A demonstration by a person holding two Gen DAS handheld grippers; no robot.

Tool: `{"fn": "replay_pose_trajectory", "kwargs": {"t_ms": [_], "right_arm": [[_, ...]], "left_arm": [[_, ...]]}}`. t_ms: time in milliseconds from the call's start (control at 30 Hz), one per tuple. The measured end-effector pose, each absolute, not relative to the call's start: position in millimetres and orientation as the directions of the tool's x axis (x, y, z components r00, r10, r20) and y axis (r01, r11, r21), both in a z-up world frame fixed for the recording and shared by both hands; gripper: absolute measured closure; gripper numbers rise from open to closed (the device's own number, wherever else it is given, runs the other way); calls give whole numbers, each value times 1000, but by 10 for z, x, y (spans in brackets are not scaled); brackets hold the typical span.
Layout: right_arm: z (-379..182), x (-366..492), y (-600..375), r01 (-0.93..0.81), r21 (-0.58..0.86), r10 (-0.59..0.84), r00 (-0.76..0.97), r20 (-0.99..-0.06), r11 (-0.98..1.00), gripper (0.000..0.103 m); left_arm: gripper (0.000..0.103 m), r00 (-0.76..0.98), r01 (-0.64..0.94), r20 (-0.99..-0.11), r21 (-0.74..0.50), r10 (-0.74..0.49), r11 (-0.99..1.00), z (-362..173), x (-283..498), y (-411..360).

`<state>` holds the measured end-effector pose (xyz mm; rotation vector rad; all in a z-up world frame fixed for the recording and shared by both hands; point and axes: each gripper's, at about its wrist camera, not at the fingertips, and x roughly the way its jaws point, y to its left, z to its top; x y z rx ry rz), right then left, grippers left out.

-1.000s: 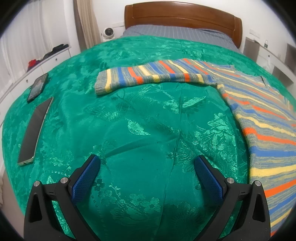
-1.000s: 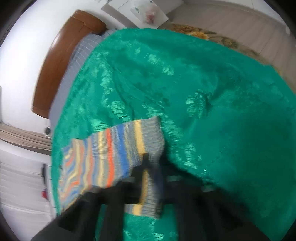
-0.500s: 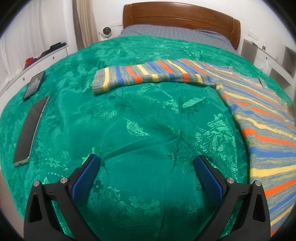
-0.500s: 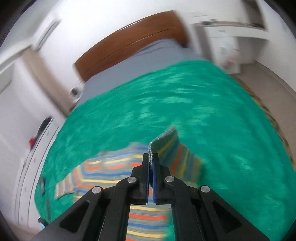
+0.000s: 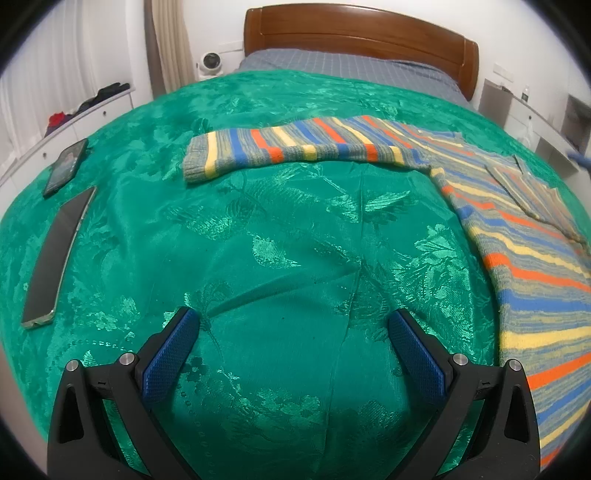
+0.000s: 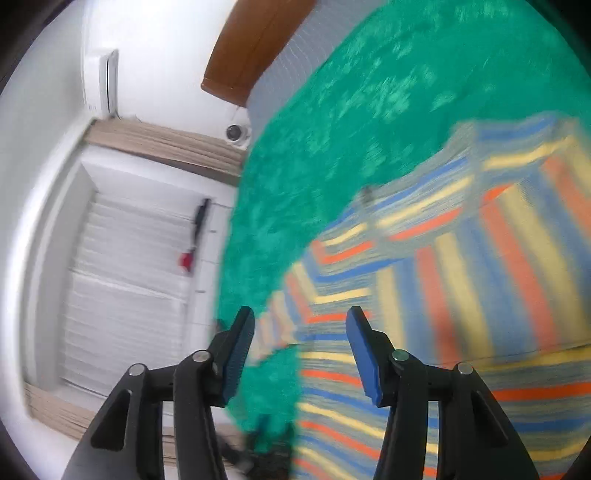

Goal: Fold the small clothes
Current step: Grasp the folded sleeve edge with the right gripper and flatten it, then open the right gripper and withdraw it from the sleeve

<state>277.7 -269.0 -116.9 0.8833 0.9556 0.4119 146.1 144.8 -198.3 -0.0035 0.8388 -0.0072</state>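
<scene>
A striped sweater [image 5: 524, 236] in blue, yellow, orange and grey lies on the green bedspread [image 5: 288, 236]. Its left sleeve [image 5: 295, 149] stretches out flat toward the left. The other sleeve [image 5: 532, 192] lies folded over the body. My left gripper [image 5: 293, 328] is open and empty, low over the bedspread well in front of the left sleeve. My right gripper [image 6: 301, 325] is open and empty above the sweater [image 6: 461, 266], in a tilted, blurred view.
Two phones [image 5: 53, 254] [image 5: 66, 166] lie on the bedspread at the left. A wooden headboard [image 5: 362, 33] and grey sheet are at the far end. White cabinets [image 5: 88, 110] line the left wall; a desk [image 5: 535, 114] stands at the right.
My right gripper has opened and let go of the sleeve it held, which now lies folded over the sweater's body. The right view has swung round. My left gripper has barely moved.
</scene>
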Motion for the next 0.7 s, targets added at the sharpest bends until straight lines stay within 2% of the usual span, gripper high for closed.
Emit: {"fn": "replay_pose_trajectory", "kwargs": {"t_ms": [67,200,333,433,533,567,667,700], "right_arm": [[-1120,2726,-2740,74,713,566,552,-612,698,41],[-1257,2189,-3200,137,373,236,568,-789,918,40],[-1503,1662,-3675,265,195,27,531,-847,944,39],[-1692,1315,-3927,354,166,-48,524,-851,920,39],[-1715,993,-4054,402,118,-150,575,-805,908,39],[-1712,917,-4050,413,100,-184,593,-784,905,36],[-1750,707,-4101,479,56,-287,610,-739,876,18],[-1798,668,-4138,504,63,-301,606,-736,861,16]], "left_arm": [[0,669,5,-743,-2,-5,1000,-1989,1458,1441],[0,672,3,-740,2,0,1000,-2000,1452,1432],[0,677,1,-736,7,4,1000,-2016,1447,1426],[0,680,-1,-733,10,8,1000,-2028,1442,1420],[0,680,-2,-733,5,6,1000,-2034,1441,1424],[0,681,-3,-733,4,5,1000,-2036,1439,1425],[0,683,-4,-730,4,6,1000,-2041,1432,1425],[0,684,-4,-729,5,7,1000,-2043,1429,1422]]}}
